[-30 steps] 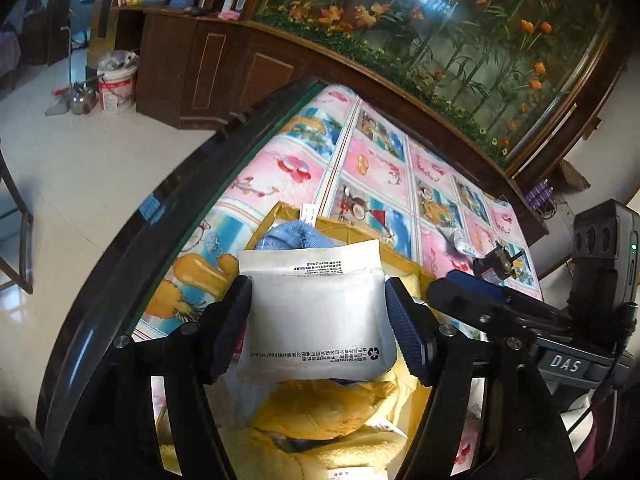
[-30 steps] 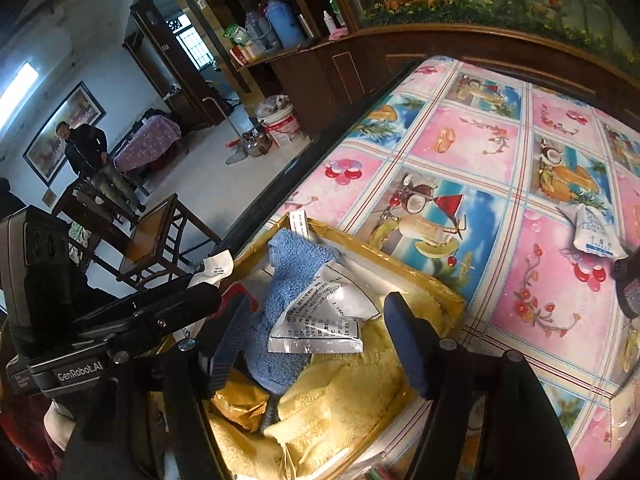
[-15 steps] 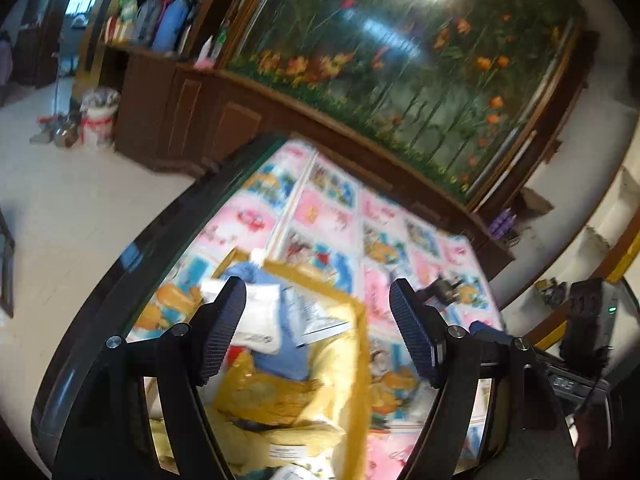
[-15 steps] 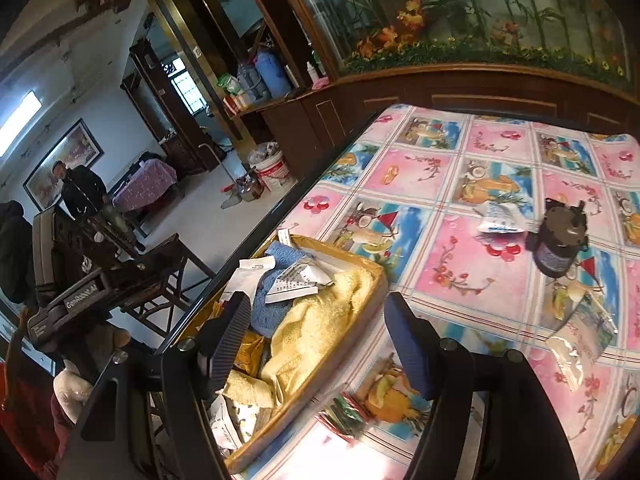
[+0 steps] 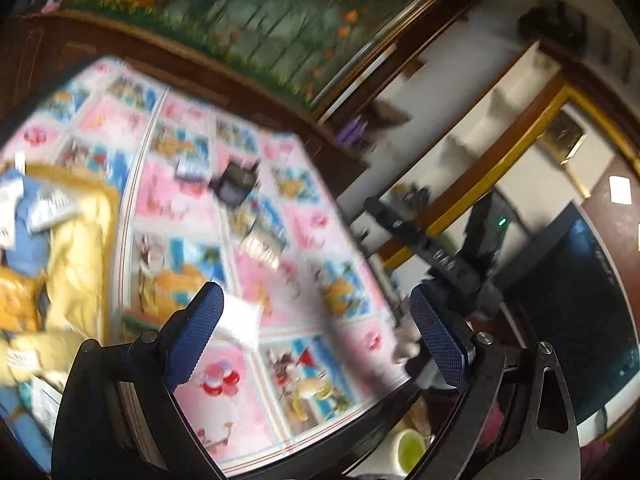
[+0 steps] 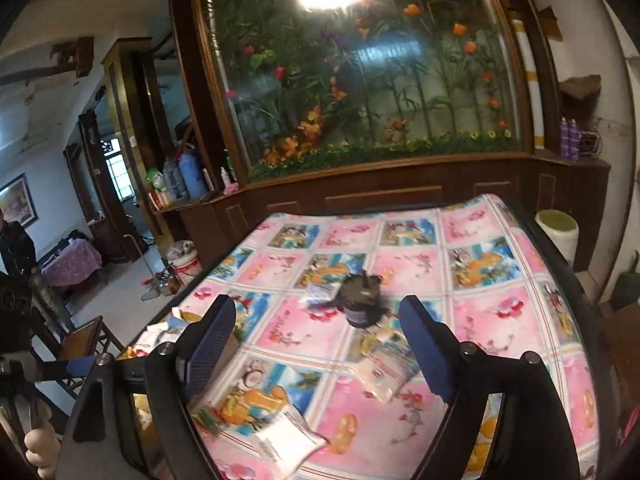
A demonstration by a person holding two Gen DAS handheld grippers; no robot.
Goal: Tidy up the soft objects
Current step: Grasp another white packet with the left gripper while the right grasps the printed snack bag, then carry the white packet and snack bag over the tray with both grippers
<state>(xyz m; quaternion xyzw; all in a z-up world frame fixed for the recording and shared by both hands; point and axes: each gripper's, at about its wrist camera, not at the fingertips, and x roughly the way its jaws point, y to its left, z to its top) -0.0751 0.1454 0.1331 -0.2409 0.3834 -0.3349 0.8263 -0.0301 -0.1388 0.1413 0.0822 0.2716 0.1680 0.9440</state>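
Box: we see the yellow box (image 5: pixel 108 216) at the left edge of the surface (image 5: pixel 320 356), holding a yellow towel (image 5: pixel 76 264), a blue cloth (image 5: pixel 28 248) and white packets (image 5: pixel 52 208).
Loose packets: a white packet (image 6: pixel 288 440) lies near the front edge, just beside our right tongs' left finger; another packet (image 6: pixel 384 368) lies further in, between the fingers in the right view.
Jar: a dark jar (image 6: pixel 362 300) stands mid-surface, just behind that second packet.
Left tongs: our left tongs (image 5: pixel 316 336) are opening wide, nothing between them, hovering over the cloth-covered surface right of the box.
Right tongs: our right tongs (image 6: pixel 316 344) are opening too, empty, above the surface.
Blur: the left view is smeared, so we cannot read small details.
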